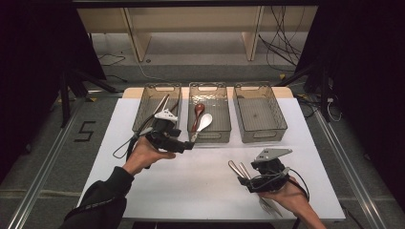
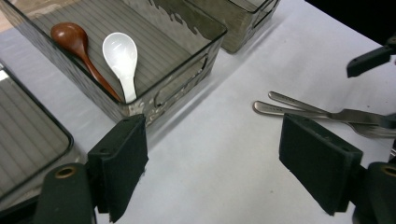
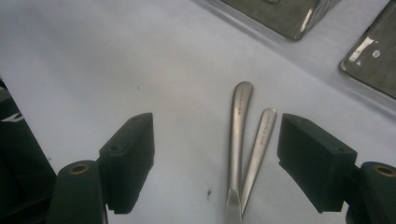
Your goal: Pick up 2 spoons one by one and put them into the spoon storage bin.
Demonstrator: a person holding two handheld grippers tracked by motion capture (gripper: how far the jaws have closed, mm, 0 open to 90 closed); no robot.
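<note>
Three grey see-through bins in a row at the far side of the counter, on its white cover: left bin, middle bin, right bin. Two spoons in the middle bin, lying side by side, handles toward the near wall: one brown wooden spoon, one white ceramic spoon. Thin long items in the left bin, partly hidden behind the left tool, so count not readable. Nothing made out in the right bin. Two metal utensils flat on the counter near the right front, handles close together and crossing at the near end; fork tines visible on one in the left gripper view, type of the other not clear. Two tools, one per hand. Left tool held just in front of the left and middle bins, close to the near wall of the middle bin; pads set wide apart, bare counter between them, nothing gripped. Right tool low over the counter at the two utensil handles; pads wide apart, both handles lying between them nearer the right-hand pad in its own view, neither pad touching metal, nothing gripped. One dark sleeve on the left forearm.
</note>
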